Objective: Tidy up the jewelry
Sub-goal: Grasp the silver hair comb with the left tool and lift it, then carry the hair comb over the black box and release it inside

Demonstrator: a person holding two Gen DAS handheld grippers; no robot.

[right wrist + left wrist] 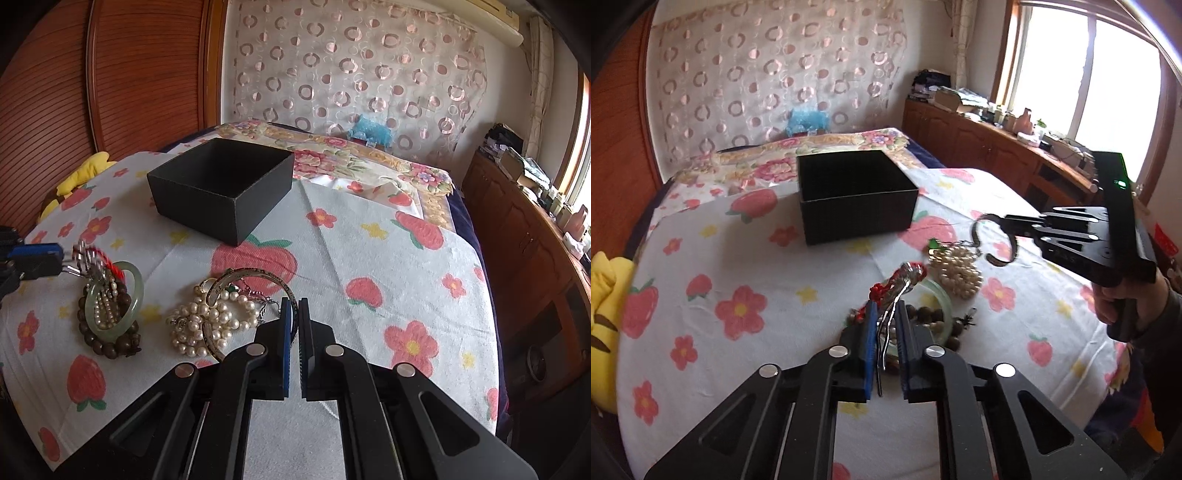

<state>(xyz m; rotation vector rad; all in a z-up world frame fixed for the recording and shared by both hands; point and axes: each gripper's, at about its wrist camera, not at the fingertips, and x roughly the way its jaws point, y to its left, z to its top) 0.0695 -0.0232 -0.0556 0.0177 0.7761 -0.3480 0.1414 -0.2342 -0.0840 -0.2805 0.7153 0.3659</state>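
Observation:
An open black box point(855, 195) point(225, 190) stands on the flowered cloth, far side. My left gripper point(886, 314) is shut on a silver piece with red cord point(901, 286), lifted over the green jade bangle point(114, 301) and the brown bead bracelet point(107, 345); it enters the right wrist view at the left edge point(55, 260). My right gripper point(294, 306) is shut on a silver cuff bangle point(236, 280) and holds it above the pearl pile point(207, 321). In the left wrist view the right gripper point(1006, 223) carries the cuff point(995, 240) above the pearls point(956, 271).
A yellow plush toy point(605, 291) lies at the left bed edge. A wooden headboard point(140, 74) and a patterned curtain point(351, 62) stand behind. A wooden cabinet point(528, 236) with clutter runs along the right. White flowered cloth point(369, 251) lies between box and jewelry.

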